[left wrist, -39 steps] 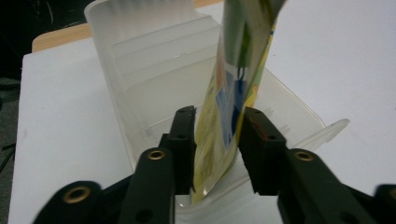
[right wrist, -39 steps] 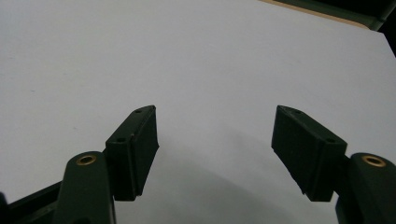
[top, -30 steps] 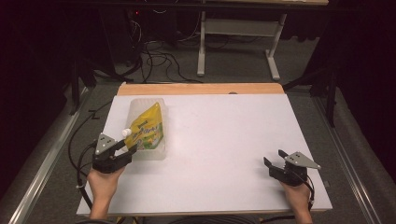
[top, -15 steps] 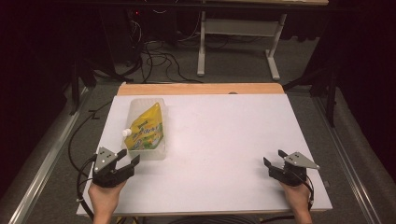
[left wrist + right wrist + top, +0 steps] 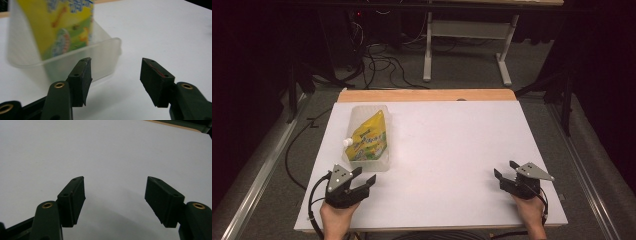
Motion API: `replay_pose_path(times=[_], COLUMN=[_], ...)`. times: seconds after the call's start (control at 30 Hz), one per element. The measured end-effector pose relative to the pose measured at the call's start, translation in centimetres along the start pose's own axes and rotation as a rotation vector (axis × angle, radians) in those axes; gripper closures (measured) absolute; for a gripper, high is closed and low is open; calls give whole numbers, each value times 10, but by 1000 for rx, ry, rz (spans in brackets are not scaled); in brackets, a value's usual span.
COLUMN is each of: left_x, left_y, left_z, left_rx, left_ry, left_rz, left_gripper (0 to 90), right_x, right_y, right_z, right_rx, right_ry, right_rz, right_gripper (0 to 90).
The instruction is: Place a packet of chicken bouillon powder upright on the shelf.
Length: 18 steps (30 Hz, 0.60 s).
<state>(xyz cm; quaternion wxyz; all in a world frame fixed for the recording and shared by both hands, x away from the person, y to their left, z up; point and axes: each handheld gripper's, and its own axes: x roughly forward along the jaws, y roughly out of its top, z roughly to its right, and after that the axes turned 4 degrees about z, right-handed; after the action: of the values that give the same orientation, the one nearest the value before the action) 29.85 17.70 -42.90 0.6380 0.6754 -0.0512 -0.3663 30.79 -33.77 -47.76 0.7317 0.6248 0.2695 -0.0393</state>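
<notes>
High view shows the white worktop (image 5: 452, 150) as the largest thing, with a wooden strip along its far edge. On its left part stands a clear plastic tub (image 5: 382, 162), and a yellow pouch (image 5: 369, 137) with a white cap (image 5: 347, 142) lies inside it, the cap pointing toward the left wall of the tub.

Near the front left corner of the worktop the left tongs (image 5: 364, 179) are just beside the near wall of the tub and do not touch it. Their jaws have just been opening, they stand wide apart now, and nothing is between them. In the left gripper view the tub (image 5: 105, 53) is close in front of the left tongs (image 5: 115, 72), a little to the left.

Near the front right corner, the right tongs (image 5: 504, 170) are well apart from the tub. In the right gripper view the right tongs (image 5: 115, 190) are also wide apart, with only bare worktop (image 5: 112, 150) between them.
</notes>
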Motion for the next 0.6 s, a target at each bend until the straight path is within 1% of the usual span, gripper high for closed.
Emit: replay_pose_path(times=[0.03, 0.07, 0.1, 0.13, 0.17, 0.2, 0.23, 0.3, 0.33, 0.37, 0.43, 0.47, 0.5, 0.6], left_x=[3, 10, 10, 18, 18, 25, 25, 32, 39, 39, 48, 56, 56, 69], left_y=[-1, -2, -2, -3, -3, -4, -4, -4, -5, -5, -6, -7, -7, -7], left_z=[4, 10, 10, 16, 16, 22, 22, 26, 30, 30, 35, 39, 39, 45], left_rx=[10, 23, 23, 29, 29, 39, 39, 44, 52, 52, 51, 58, 58, 61], left_ry=[-7, -23, -23, -38, -38, -53, -53, -76, -92, -92, -110, -122, -122, -126], left_rz=[-4, -7, -7, -14, -14, -18, -18, -24, -35, -35, -47, -58, -58, -61], left_gripper=[425, 425, 425, 423, 423, 423, 423, 422, 421, 421, 420, 419, 418, 418], right_x=[0, 1, 1, 0, 0, 0, 0, 0, 0, 0, 1, 0, 0, 0], right_y=[0, 0, 0, 0, 0, 0, 0, 0, 0, 0, 0, 0, 0, 0], right_z=[0, 1, 1, 1, 1, 1, 1, 0, 1, 1, 0, 0, 0, 0], right_rx=[0, 1, 1, -1, -1, 0, 0, 2, 0, 0, -1, -3, -3, 1], right_ry=[3, 6, 6, 5, 5, 3, 3, 2, 2, 2, 1, -1, -1, -4], right_rz=[-1, 0, 0, -1, -1, -1, -1, 3, -2, -2, -3, -1, -1, 3], right_gripper=[332, 333, 333, 333, 333, 333, 333, 334, 334, 334, 334, 334, 334, 334])
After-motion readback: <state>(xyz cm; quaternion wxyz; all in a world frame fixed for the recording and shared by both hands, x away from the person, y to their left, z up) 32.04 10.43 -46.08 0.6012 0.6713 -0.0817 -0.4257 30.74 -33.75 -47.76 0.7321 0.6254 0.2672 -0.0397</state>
